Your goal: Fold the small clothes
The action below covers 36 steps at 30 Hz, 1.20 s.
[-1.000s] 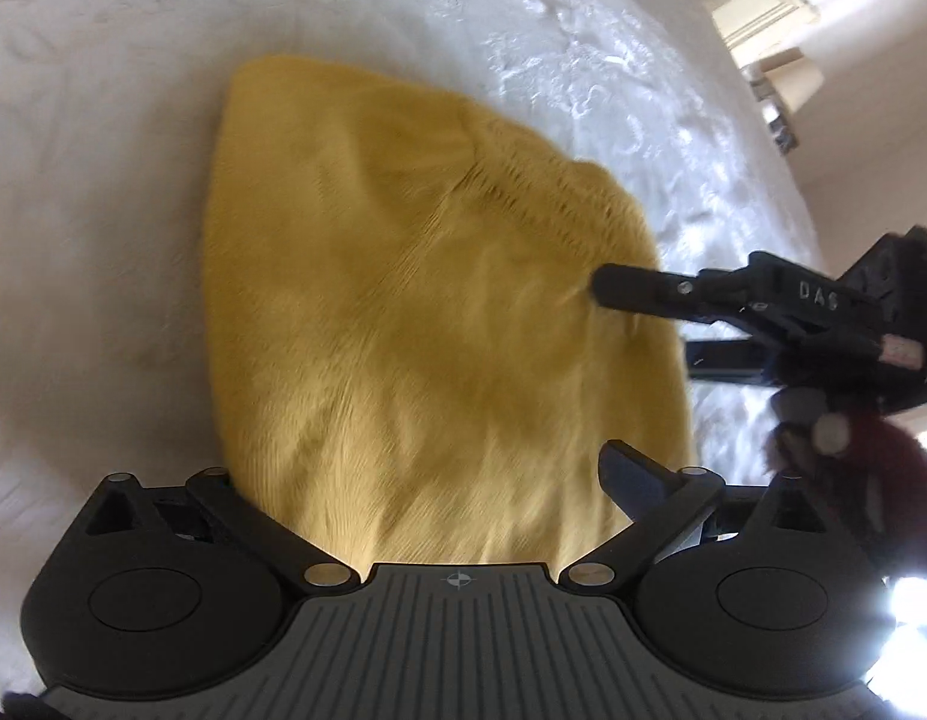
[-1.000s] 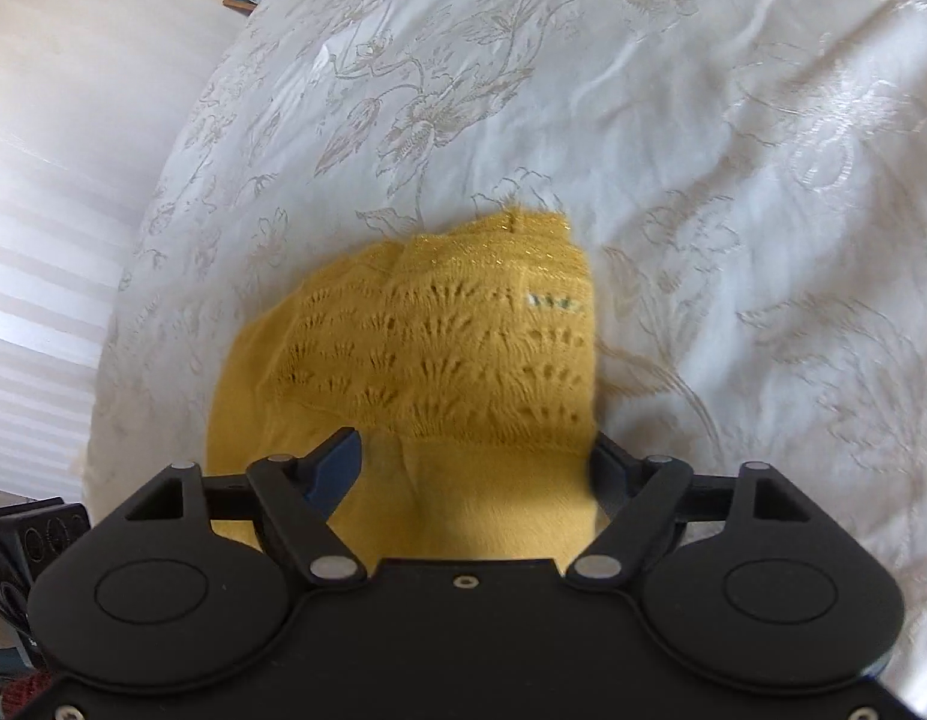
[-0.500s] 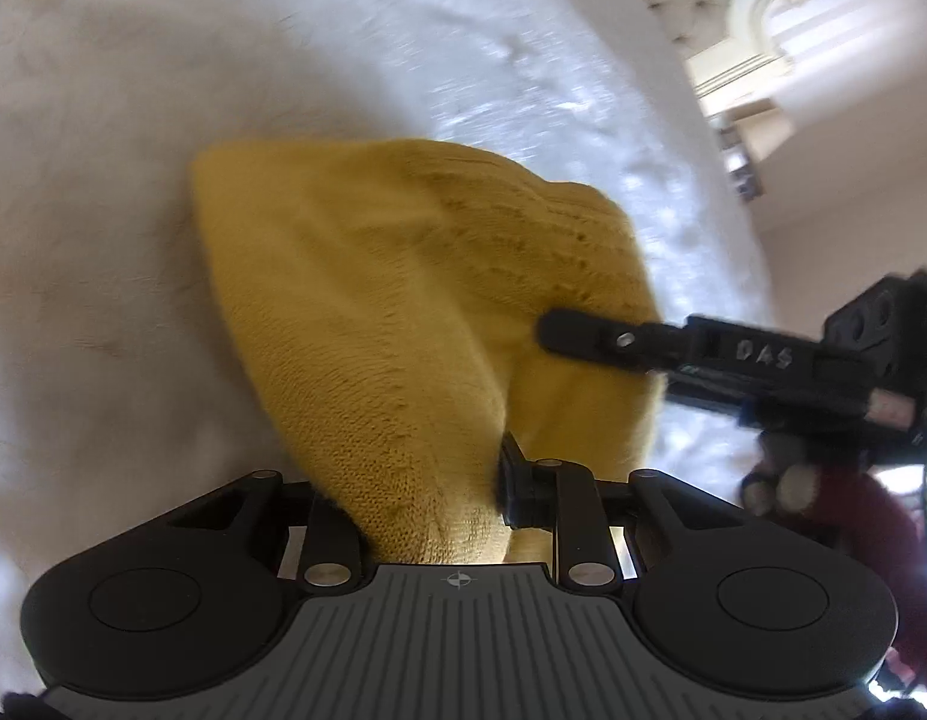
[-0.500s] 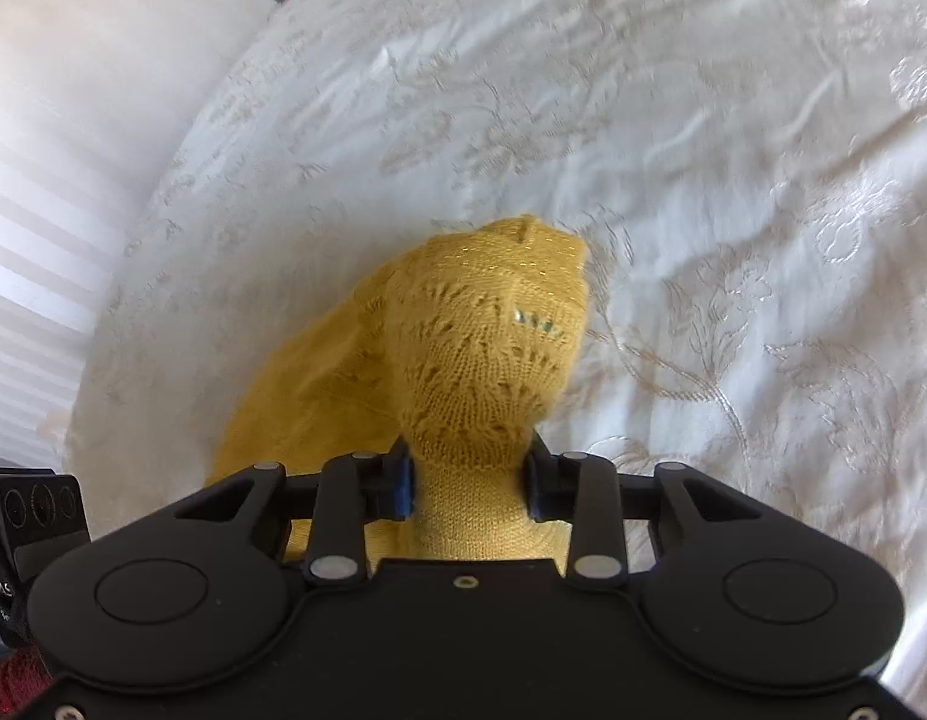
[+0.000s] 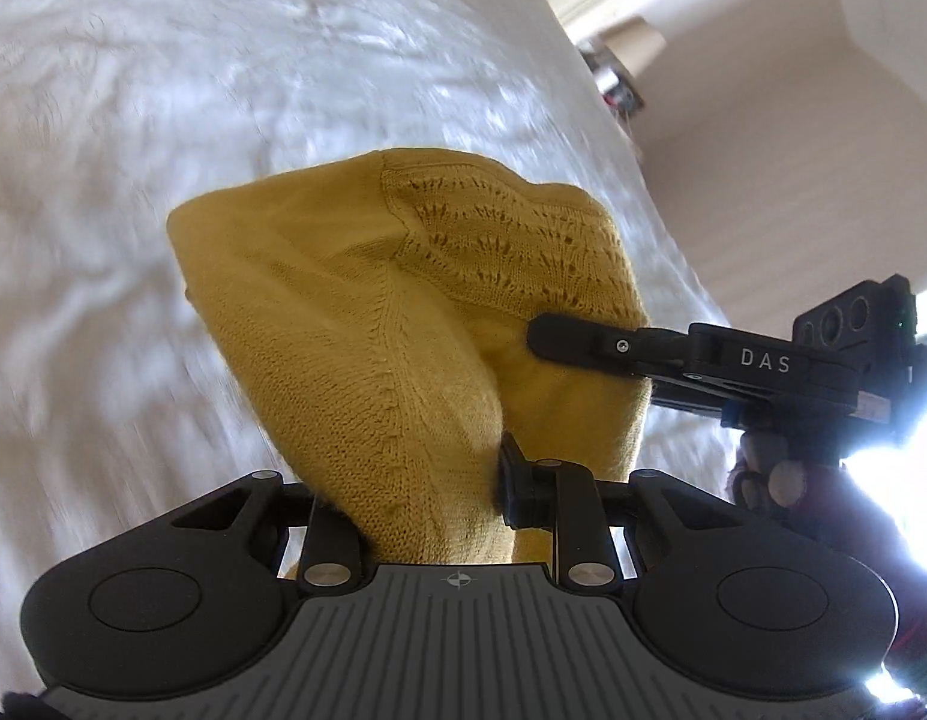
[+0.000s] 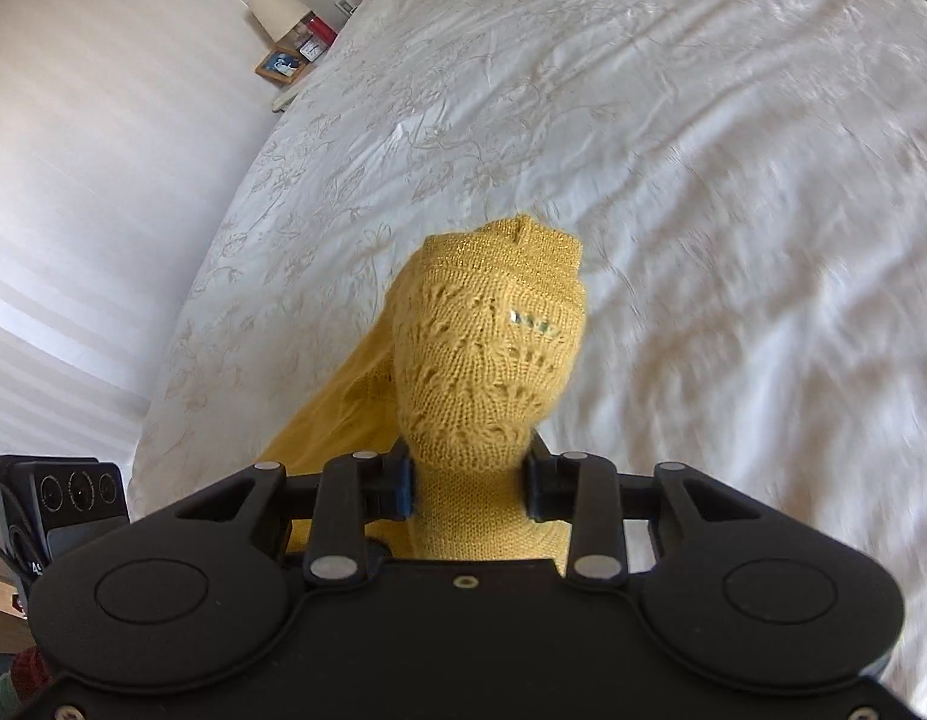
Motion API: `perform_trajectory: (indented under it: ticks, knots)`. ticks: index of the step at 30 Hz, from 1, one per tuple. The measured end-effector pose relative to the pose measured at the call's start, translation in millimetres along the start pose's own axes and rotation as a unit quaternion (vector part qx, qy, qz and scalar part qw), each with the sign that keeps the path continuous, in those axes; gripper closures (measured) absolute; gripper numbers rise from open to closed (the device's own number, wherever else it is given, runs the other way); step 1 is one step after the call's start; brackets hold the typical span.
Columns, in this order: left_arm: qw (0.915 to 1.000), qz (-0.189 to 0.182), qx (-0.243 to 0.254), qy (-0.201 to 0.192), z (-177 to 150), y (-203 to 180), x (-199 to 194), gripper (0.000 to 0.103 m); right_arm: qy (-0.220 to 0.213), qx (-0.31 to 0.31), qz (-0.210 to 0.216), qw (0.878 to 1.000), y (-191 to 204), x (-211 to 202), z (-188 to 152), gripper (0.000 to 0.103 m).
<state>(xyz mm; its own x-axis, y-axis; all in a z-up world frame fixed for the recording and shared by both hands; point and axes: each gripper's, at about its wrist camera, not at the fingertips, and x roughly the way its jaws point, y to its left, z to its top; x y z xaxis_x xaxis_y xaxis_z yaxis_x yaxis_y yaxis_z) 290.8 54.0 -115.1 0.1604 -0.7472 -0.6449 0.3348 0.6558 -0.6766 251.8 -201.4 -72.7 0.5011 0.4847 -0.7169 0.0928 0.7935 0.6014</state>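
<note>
A small yellow knitted garment (image 5: 367, 324) with a lace-pattern yoke hangs above the white bedspread (image 5: 133, 138). My left gripper (image 5: 421, 492) is shut on its lower edge. My right gripper (image 6: 469, 480) is shut on the lace part of the garment (image 6: 487, 354), which droops forward from the jaws. In the left wrist view the right gripper's finger (image 5: 589, 348) presses into the cloth from the right. The garment's far end hangs free above the bed.
The embroidered white bedspread (image 6: 673, 150) fills both views. A bedside table with a lamp (image 6: 277, 12) and framed picture (image 6: 280, 66) stands at the far left by a pale wall. The left gripper's camera body (image 6: 61, 498) shows at the lower left.
Both grippers closed on the yellow garment and lifted it off the bed. The garment went from lying flat to hanging bunched between the jaws.
</note>
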Motion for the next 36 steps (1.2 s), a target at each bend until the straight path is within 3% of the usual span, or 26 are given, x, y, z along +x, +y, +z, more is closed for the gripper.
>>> perform_trajectory:
  ticks: [2,4,6,8,10,13,17,21,24,26,29,32,36]
  knots:
    - [1.0,0.002,0.004,0.007,-14.8,-5.7,1.5,0.077,0.001,-0.001,-0.003,1.0,-4.4,-4.5,-10.3,0.059]
    - [0.9998,0.016,0.001,0.014,-28.4,-5.8,8.4,0.076,-0.001,-0.019,-0.032,0.999,-12.6,-4.5,-19.9,0.057]
    - [0.9979,0.059,0.007,0.028,-42.9,-2.3,22.6,0.066,0.009,-0.052,-0.129,0.99,-30.0,8.1,-30.1,0.052]
    - [0.99,0.124,0.029,0.06,-56.3,3.4,42.6,0.062,0.022,-0.059,-0.227,0.972,-52.8,22.6,-35.9,0.051]
    - [0.9796,0.166,0.052,0.101,-69.1,10.7,57.5,0.062,0.015,-0.044,-0.263,0.964,-67.3,22.0,-38.9,0.051]
    - [0.9771,0.175,0.046,0.112,-79.1,18.8,50.3,0.062,-0.021,-0.022,-0.227,0.973,-64.5,1.8,-46.6,0.051]
    - [0.9778,0.182,0.064,0.082,-74.5,14.8,27.3,0.062,-0.025,-0.043,-0.191,0.98,-47.3,-9.4,-64.6,0.047]
    - [0.9784,0.19,0.076,0.03,-63.0,7.9,17.3,0.056,0.006,-0.057,-0.179,0.982,-41.3,3.3,-92.1,0.04]
    - [0.9753,0.203,0.085,0.015,-50.0,6.6,32.9,0.055,0.044,-0.051,-0.191,0.979,-55.3,15.0,-115.1,0.04]
    - [0.971,0.22,0.09,0.026,-51.8,7.7,43.3,0.055,0.07,-0.033,-0.218,0.973,-74.2,23.8,-125.4,0.04]
    - [0.9698,0.226,0.072,0.056,-53.9,20.2,48.6,0.051,0.07,0.009,-0.214,0.974,-95.3,21.5,-127.0,0.036]
    - [0.9717,0.22,0.059,0.061,-53.7,23.0,46.9,0.051,0.077,-0.012,-0.22,0.972,-86.5,17.2,-117.6,0.034]
    - [0.9732,0.217,0.046,0.059,-61.2,21.1,33.9,0.051,0.035,-0.024,-0.204,0.978,-74.1,1.0,-99.5,0.03]
